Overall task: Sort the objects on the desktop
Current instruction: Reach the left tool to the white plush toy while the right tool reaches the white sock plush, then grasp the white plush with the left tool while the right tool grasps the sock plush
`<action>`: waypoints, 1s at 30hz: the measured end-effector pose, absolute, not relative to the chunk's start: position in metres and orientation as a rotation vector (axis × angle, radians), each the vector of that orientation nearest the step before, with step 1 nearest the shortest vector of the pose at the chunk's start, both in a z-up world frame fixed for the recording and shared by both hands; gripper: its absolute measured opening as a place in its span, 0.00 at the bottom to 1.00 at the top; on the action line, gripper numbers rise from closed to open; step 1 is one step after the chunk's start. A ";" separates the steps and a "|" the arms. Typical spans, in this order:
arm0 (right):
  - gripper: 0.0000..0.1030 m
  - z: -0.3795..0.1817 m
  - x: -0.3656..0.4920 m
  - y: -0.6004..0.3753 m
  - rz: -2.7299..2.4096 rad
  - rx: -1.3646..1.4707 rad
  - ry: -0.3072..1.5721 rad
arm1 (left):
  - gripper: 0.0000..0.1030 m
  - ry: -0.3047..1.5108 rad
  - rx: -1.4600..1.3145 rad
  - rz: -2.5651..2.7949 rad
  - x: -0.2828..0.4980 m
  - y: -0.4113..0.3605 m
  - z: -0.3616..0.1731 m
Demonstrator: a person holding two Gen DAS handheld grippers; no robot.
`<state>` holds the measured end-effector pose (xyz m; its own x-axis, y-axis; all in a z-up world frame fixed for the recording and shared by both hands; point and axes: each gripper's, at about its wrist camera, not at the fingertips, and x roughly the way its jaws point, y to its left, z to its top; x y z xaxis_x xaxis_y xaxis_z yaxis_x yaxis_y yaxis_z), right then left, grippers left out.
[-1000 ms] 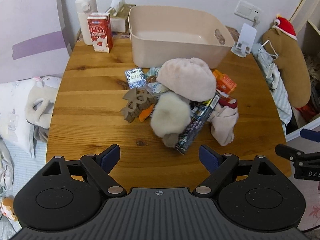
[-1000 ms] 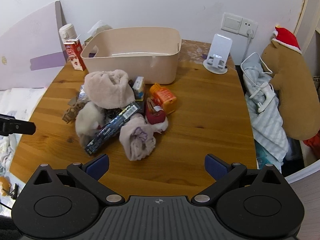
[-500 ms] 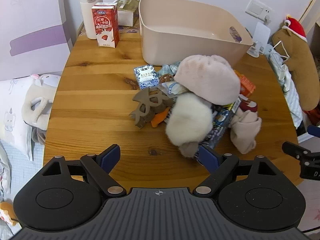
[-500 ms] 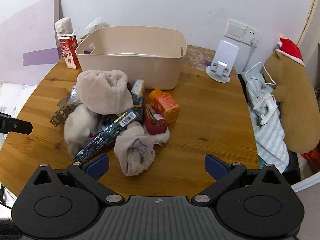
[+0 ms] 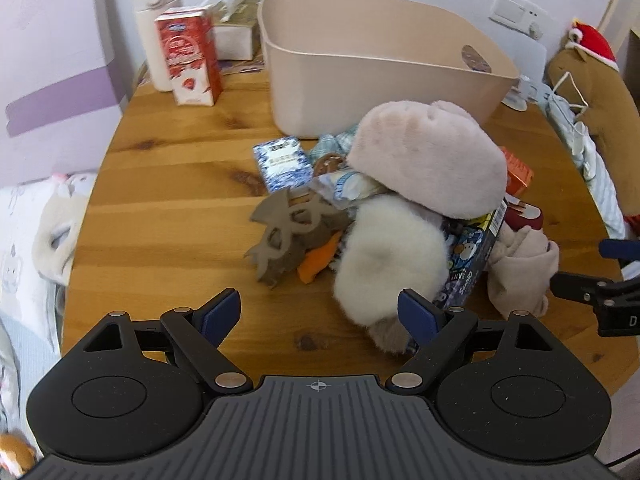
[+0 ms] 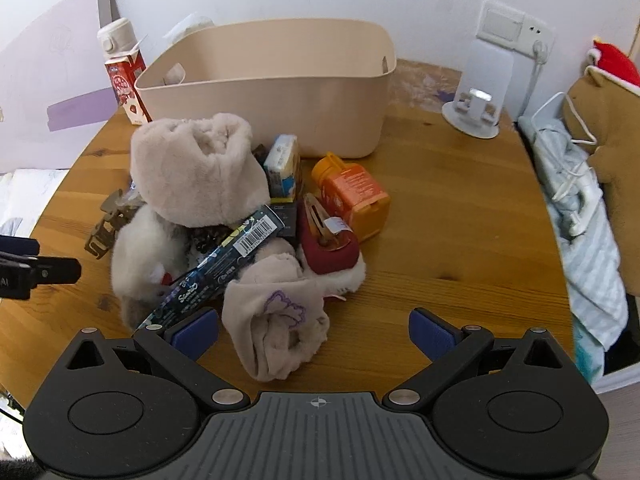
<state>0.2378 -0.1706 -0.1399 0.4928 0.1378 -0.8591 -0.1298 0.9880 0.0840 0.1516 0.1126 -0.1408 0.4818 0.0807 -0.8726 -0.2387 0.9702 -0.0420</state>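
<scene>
A heap of objects lies mid-table before an empty beige bin (image 5: 372, 76) (image 6: 280, 116). On top sits a pink plush hat (image 5: 428, 160) (image 6: 196, 172); below it a white fluffy item (image 5: 390, 264), a dark printed long box (image 6: 216, 268), a brown hair claw (image 5: 288, 228), a blue-white packet (image 5: 283, 163), an orange box (image 6: 356, 200), a red pouch (image 6: 328, 240) and a rolled beige cloth (image 6: 276, 320). My left gripper (image 5: 320, 314) is open, just short of the white item. My right gripper (image 6: 314, 330) is open, its fingers either side of the rolled cloth.
A red milk carton (image 5: 188, 60), a white flask (image 5: 154, 28) and a tissue box (image 5: 234, 32) stand at the back left. A white phone stand (image 6: 478, 100) is back right. A brown plush toy (image 6: 600, 120) and clothes lie off the table's right edge.
Both grippers have moved forward toward the heap, which now looks larger and nearer. Their jaws stay open and nothing on the table has shifted.
</scene>
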 end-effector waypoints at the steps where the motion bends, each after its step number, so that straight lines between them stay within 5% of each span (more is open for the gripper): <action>1: 0.99 -0.142 0.240 -0.170 0.168 0.002 1.046 | 0.85 1.053 -0.161 0.191 0.155 0.111 -0.143; 19: 0.86 -0.174 0.268 -0.160 0.250 0.014 1.118 | 0.85 1.093 -0.236 0.252 0.205 0.100 -0.176; 23: 0.75 -0.179 0.269 -0.163 0.264 0.046 1.139 | 0.84 1.096 -0.235 0.223 0.214 0.097 -0.181; 30: 0.47 -0.181 0.267 -0.162 0.283 0.038 1.154 | 0.39 1.115 -0.269 0.150 0.218 0.092 -0.190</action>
<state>0.2665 -0.1619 -0.1808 0.3730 0.2406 -0.8961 -0.2014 0.9638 0.1749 0.2180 0.0917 -0.1901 0.4346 -0.0155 -0.9005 -0.2526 0.9576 -0.1384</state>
